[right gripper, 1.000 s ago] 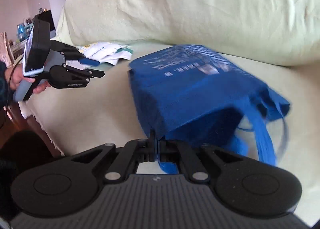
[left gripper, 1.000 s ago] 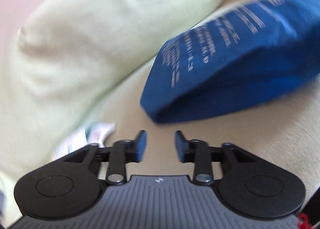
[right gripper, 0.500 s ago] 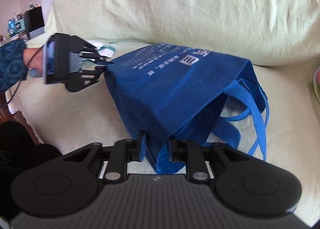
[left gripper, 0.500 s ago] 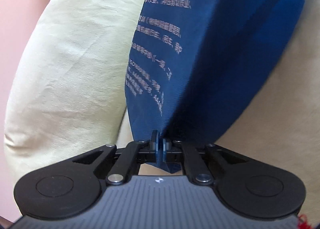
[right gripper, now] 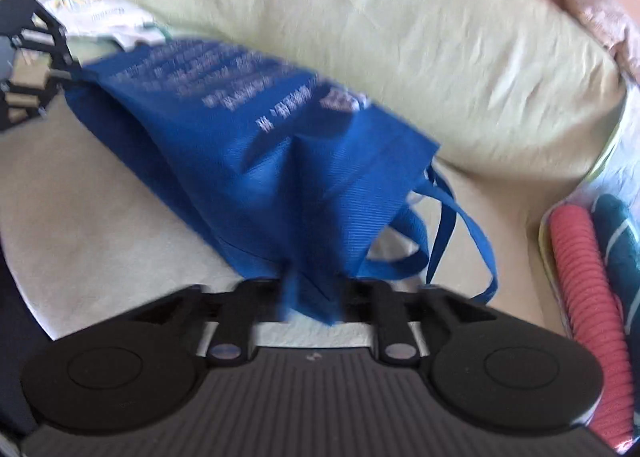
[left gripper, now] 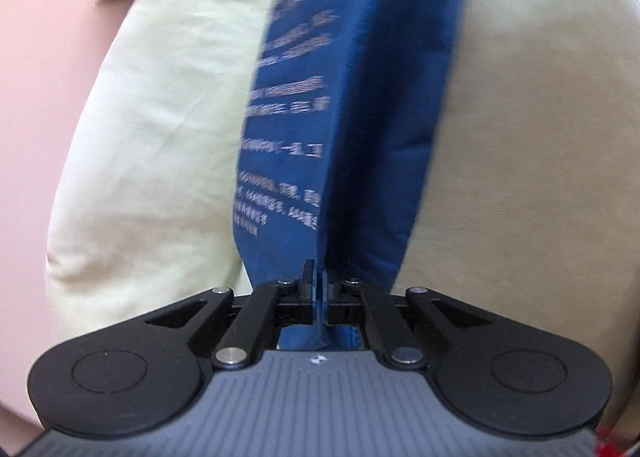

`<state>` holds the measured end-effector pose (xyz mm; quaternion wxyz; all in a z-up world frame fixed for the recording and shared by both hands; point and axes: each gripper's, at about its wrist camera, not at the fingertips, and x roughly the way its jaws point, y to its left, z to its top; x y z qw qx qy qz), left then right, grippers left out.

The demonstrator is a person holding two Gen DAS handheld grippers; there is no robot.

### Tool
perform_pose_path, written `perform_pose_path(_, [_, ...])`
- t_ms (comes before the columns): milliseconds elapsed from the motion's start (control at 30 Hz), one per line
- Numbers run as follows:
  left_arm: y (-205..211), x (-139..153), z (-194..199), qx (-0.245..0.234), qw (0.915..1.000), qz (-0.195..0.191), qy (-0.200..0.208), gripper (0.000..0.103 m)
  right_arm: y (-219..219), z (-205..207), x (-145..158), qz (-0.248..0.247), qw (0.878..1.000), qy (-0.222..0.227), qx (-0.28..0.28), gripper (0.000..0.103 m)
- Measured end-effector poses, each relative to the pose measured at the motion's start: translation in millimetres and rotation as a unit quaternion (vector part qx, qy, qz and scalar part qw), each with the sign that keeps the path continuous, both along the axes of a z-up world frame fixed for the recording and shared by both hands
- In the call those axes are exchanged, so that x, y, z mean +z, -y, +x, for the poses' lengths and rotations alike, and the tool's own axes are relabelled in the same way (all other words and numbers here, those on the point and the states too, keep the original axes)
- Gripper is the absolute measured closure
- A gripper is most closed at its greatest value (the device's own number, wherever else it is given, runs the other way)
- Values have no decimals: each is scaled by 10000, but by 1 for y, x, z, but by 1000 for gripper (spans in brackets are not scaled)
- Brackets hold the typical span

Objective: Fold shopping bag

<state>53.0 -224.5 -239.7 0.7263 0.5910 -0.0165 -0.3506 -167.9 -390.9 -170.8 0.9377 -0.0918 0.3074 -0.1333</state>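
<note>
A blue shopping bag (right gripper: 256, 161) with white printed text lies stretched across a pale sofa seat, its handles (right gripper: 452, 233) trailing to the right. My left gripper (left gripper: 319, 279) is shut on a bottom corner of the bag (left gripper: 344, 105), which runs away from it. It also shows in the right wrist view (right gripper: 60, 57) at the bag's far left end. My right gripper (right gripper: 310, 289) has the bag's open-end corner between its jaws, which stand apart; the fabric hides the fingertips.
Pale green sofa cushions (right gripper: 400, 29) rise behind the bag. A white printed bag (right gripper: 100, 17) lies at the far left of the seat. A pink ribbed roll (right gripper: 588, 297) and a teal striped cloth (right gripper: 620, 249) sit at the right.
My left gripper closed on the bag's corner and still holds it. My right gripper's jaws have opened around its corner. The bag is stretched out between the two.
</note>
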Motion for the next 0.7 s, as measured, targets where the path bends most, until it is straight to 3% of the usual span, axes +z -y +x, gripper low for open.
perform_pose_path(33, [1, 4, 3, 44, 10000, -40, -29, 102, 2, -3, 3, 176, 9997, 115, 77, 46])
perform_pose_path(167, [1, 7, 9, 54, 10000, 11, 28, 102, 23, -1, 8, 842, 9959, 233, 226, 45])
perform_pose_path(333, [1, 12, 3, 177, 9998, -69, -105, 101, 56, 3, 6, 2121, 9740, 428, 666, 30])
perform_pose_path(500, [9, 16, 10, 179, 9996, -134, -194, 100, 69, 1, 3, 2696, 9550, 917, 826, 30])
perform_pose_path(533, [11, 17, 11, 176, 9995, -145, -207, 100, 68, 4, 5, 2753, 9513, 995, 966, 40])
perform_pose_path(567, [13, 18, 13, 173, 9995, -157, -220, 100, 67, 4, 9, 2801, 9471, 1054, 1159, 59])
perform_pose_path(633, [15, 21, 17, 201, 9993, -204, -249, 100, 64, 5, 16, 2856, 9397, 1142, 1493, 84])
perform_pose_path(667, [14, 23, 19, 229, 9992, -228, -232, 99, 62, 6, 18, 2785, 9416, 1112, 1533, 97])
perform_pose_path(700, [13, 24, 22, 255, 9991, -252, -211, 99, 60, 9, 20, 2638, 9466, 1035, 1536, 101])
